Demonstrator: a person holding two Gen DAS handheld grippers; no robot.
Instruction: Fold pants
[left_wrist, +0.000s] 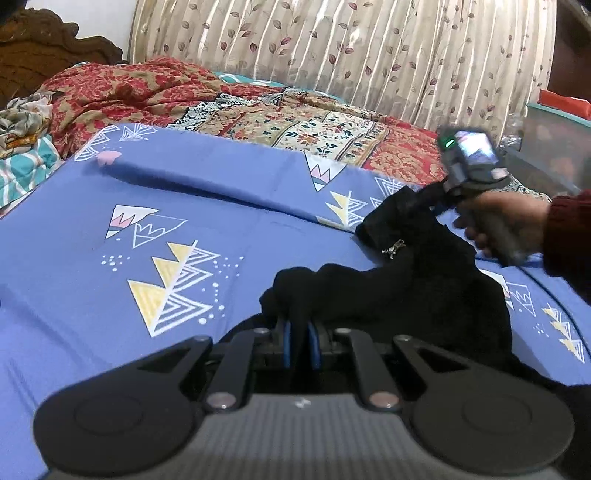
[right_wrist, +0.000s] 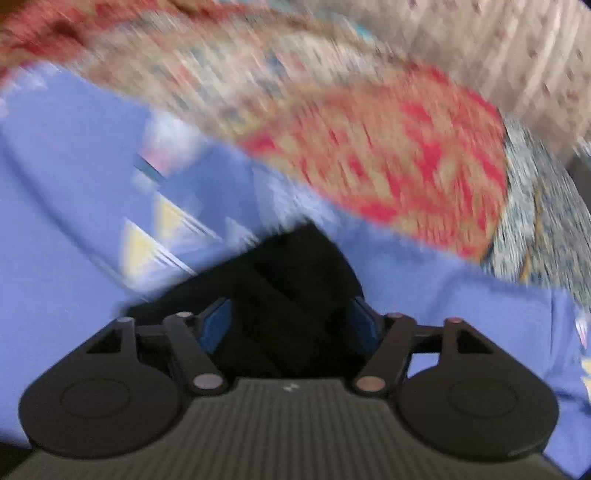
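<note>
Blue bedsheet (left_wrist: 92, 280) with yellow and white triangle shapes covers the bed in the left wrist view, smooth and flat. Left of the left gripper (left_wrist: 299, 345) the sheet lies bare and wide. This gripper's blue pads (left_wrist: 286, 343) are pinched tight on a soft fold of the black pants (left_wrist: 388, 288). The pants bunch up in a dark, fuzzy heap just ahead and to the right of it, with a small metal zipper pull (left_wrist: 393, 249) showing. Far ahead lies a rumpled red flowered blanket (left_wrist: 122, 92), and behind it hangs a cream curtain (left_wrist: 351, 48) with leaf prints. To the right, a hand (left_wrist: 506, 221) in a dark red sleeve (left_wrist: 569, 232) holds the right gripper (left_wrist: 417, 201), whose tip reaches into the top corner of the pants.

Blurry is the right wrist view. The right gripper (right_wrist: 291, 325) has its blue pads (right_wrist: 216, 325) set partway apart, and the black pants (right_wrist: 291, 280) fill the gap between them. I cannot tell if the pads press on the cloth. Blue bedsheet (right_wrist: 66, 206) spreads on both sides of the gripper. The red blanket (right_wrist: 399, 155) sits ahead and to the right.
</note>
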